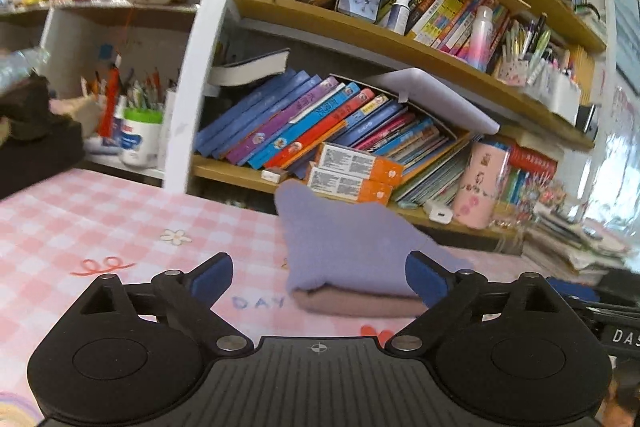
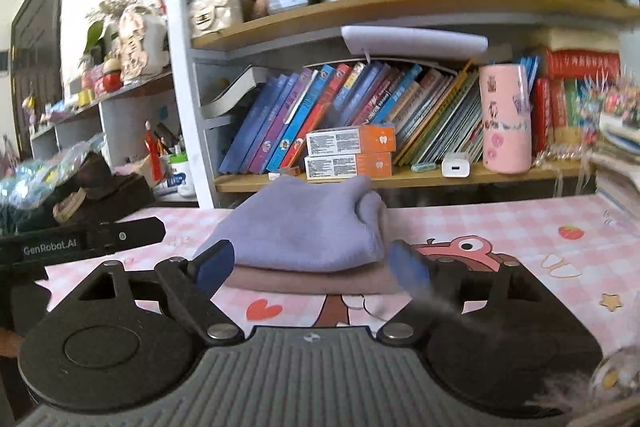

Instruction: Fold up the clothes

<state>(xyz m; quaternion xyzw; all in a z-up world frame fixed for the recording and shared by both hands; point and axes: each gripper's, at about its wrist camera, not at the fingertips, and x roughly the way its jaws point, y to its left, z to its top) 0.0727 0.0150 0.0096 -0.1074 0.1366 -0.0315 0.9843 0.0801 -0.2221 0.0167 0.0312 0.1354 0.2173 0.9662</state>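
Two folded cloths sit stacked on the pink checked tablecloth [image 2: 500, 223]: a lavender folded garment [image 2: 304, 227] on top of a dusty-pink folded cloth [image 2: 312, 281], both directly in front of the bookshelf's bottom shelf board [image 2: 400, 175]. In the right wrist view the stack's long axis runs left-right, parallel to that shelf board; the rounded fold edge of the lavender piece is at its right end, and the pink layer sticks out slightly on the near side. The lavender top rises to just below the two orange boxes [image 2: 348, 153] on the shelf. In the left wrist view the same stack [image 1: 352, 251] is seen at an angle, with the pink layer [image 1: 356, 303] showing along the near edge. Left gripper [image 1: 320, 277] is released, blue pads spread wide, nothing between them; its right pad overlaps the stack's near right corner in the view, contact can't be told. Right gripper [image 2: 312, 265] is also released, jaws wide, straddling the stack's near edge in the view, not pressing on the cloth; its right finger [image 2: 412, 269] is motion-blurred. A pink patterned tumbler [image 2: 506, 119] stands on the shelf board right of the orange boxes, a white charger [image 2: 456, 165] beside it. Leaning books [image 2: 304, 119] fill the shelf behind the boxes.
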